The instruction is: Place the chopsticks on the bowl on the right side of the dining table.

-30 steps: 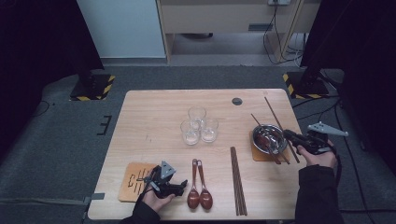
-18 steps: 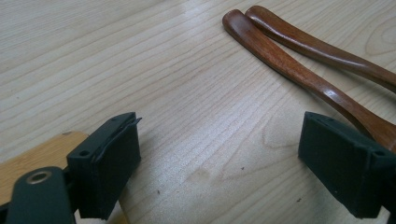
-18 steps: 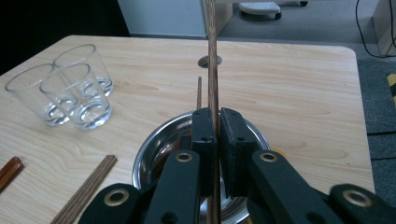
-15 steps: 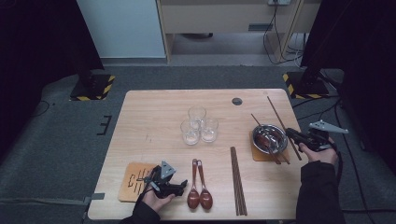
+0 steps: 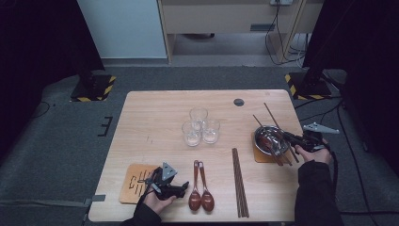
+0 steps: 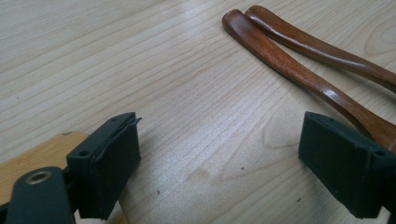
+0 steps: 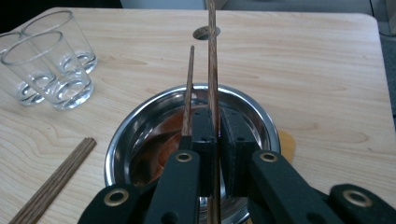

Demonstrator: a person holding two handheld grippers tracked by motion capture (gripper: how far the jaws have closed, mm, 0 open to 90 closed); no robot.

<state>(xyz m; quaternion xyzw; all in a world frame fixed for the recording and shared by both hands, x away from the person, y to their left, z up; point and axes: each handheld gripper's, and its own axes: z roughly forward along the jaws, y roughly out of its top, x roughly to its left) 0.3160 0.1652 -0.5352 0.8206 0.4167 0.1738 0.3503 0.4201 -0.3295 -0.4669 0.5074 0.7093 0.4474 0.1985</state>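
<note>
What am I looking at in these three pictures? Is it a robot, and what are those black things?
No robot: a person at a table holds a black two-jaw tool in each hand. One picture looks down from above; the other two come from cameras riding on each tool. On the table lie three glasses, two wooden spoons, a bundle of chopsticks, a wooden coaster and a metal bowl. The left tool rests open near the spoons, holding nothing. The right tool is shut on one chopstick above the bowl; a second chopstick runs beside it.
</note>
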